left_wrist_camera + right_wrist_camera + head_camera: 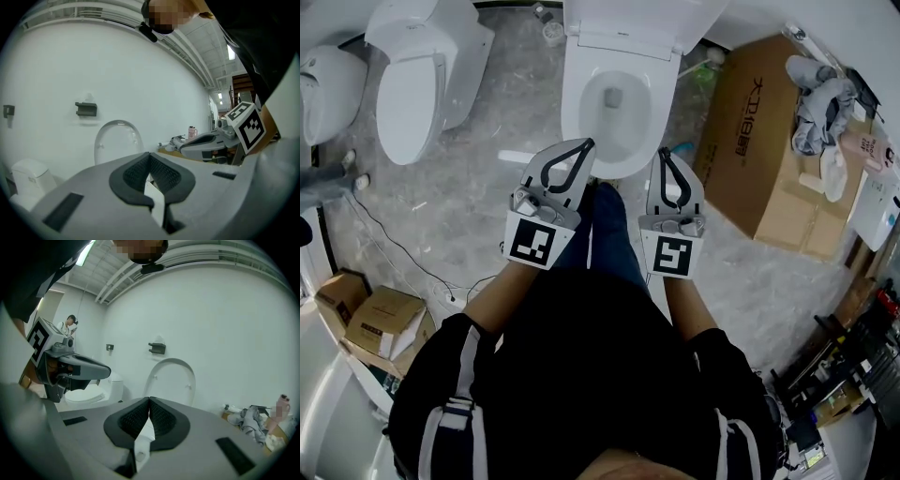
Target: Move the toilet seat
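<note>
A white toilet stands straight ahead with its ring seat down on the bowl and its lid raised against the wall. The upright lid shows as an oval in the left gripper view and in the right gripper view. My left gripper hangs just in front of the bowl's left front rim, jaws shut with nothing between them. My right gripper hangs at the bowl's right front, also shut and empty. Neither touches the toilet.
A second toilet stands to the left and part of a third at the far left. A large cardboard box with rags on it is at the right. Small boxes and a cable lie at the lower left.
</note>
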`<state>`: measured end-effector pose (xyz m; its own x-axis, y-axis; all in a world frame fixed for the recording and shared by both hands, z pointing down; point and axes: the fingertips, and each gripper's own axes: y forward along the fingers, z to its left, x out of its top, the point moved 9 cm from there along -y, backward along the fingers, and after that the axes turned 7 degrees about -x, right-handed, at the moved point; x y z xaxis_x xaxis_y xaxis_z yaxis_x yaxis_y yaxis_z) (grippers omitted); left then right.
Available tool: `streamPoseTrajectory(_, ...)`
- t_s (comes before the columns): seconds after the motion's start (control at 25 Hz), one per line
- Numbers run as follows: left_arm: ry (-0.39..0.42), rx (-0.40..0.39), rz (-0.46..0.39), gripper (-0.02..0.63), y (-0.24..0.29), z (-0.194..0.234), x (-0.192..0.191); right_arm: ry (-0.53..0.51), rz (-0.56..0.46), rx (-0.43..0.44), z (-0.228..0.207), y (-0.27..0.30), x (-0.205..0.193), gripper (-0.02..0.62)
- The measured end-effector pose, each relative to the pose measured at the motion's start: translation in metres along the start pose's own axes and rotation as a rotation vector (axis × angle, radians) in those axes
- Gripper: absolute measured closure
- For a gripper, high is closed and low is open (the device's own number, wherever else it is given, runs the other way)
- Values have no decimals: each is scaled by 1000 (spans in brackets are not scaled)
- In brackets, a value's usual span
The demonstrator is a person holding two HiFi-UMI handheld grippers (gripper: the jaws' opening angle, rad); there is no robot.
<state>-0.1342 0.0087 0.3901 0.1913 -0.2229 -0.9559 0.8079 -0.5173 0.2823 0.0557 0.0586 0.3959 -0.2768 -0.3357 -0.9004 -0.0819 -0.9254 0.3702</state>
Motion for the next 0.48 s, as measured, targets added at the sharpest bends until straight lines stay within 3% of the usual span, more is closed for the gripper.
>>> streamPoseTrajectory(0.48,-78,7,78,598,27,17,-69,17,71,27,12,38,-59,572)
